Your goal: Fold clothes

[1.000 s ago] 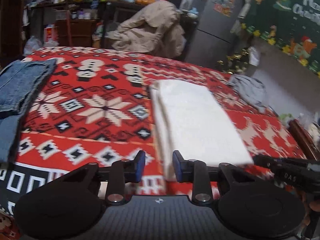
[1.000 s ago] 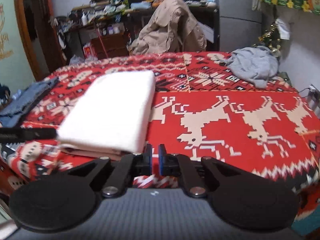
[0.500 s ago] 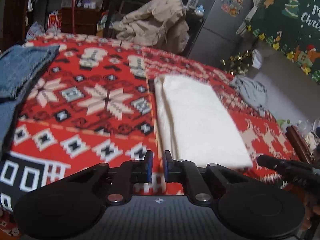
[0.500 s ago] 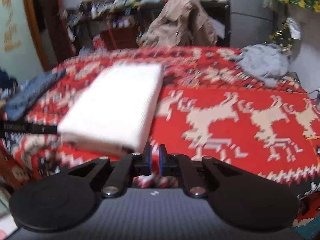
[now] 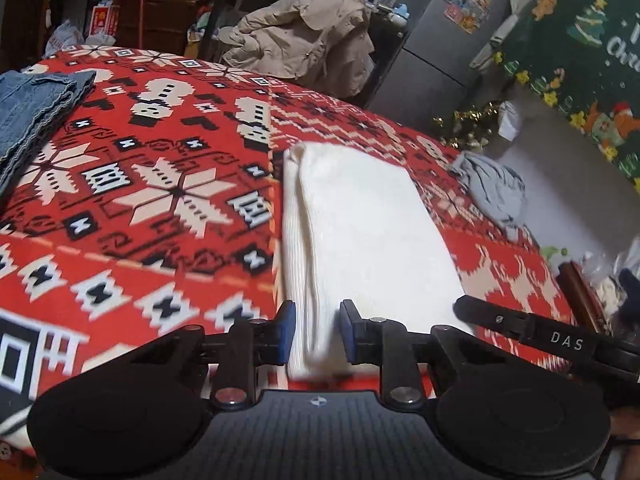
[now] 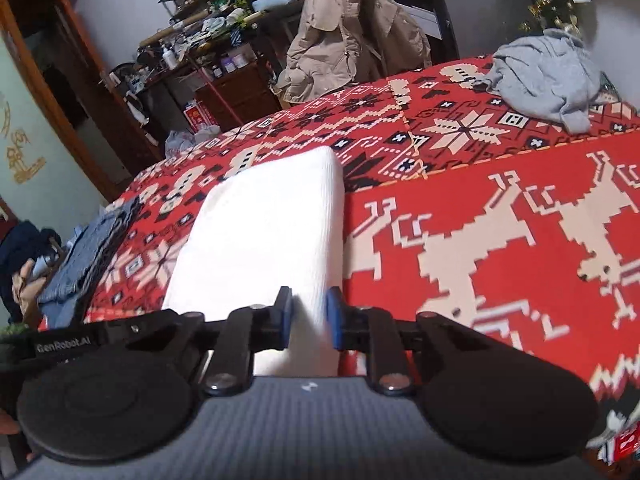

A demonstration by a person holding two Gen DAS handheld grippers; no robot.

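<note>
White ribbed cloth (image 5: 360, 232), folded into a thick oblong, lies on the red patterned bed (image 5: 140, 184). It looks soft, light and floppy; best taken at the near corners. Left gripper (image 5: 318, 330) and right gripper (image 6: 308, 316) each stand part-open astride a near corner, not yet pinching.

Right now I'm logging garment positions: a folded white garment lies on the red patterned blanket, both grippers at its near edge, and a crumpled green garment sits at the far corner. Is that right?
One detail is off: the crumpled garment at the far corner is grey, not green, as the right wrist view shows. The rest holds: the folded white garment lies on the red patterned blanket, with the left gripper and right gripper at its near edge.
</note>
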